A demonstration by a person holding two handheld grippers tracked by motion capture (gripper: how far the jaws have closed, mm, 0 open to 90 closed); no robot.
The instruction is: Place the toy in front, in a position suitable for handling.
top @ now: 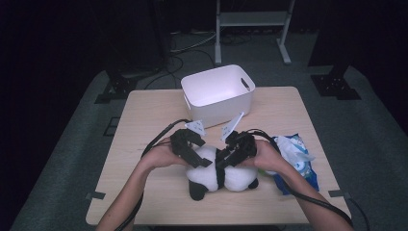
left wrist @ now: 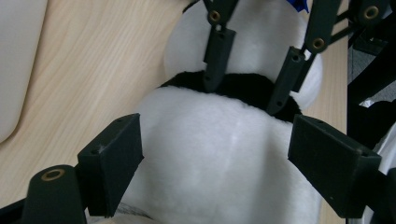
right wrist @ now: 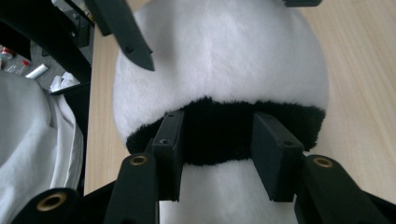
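A black-and-white plush panda lies near the front middle of the wooden table, just ahead of the person's two forearms, which reach in from the near edge. Both hand-held grippers are on it.

The left gripper sits over the left part of the toy. In the left gripper view its jaws stand wide, one on each side of the white body; the pads lie right against the fur, but whether they press it I cannot tell.

The right gripper comes in from the right. In the right gripper view its jaws stand part-way apart over the black band of fur that runs across the toy, one pad on each side of a fold of it, the pads lying on the fur rather than pinching it.

Just right of the panda, touching the right hand, lies a blue and white packet. Farther back, near the middle of the far edge, a white bin with a handle slot stands upright.
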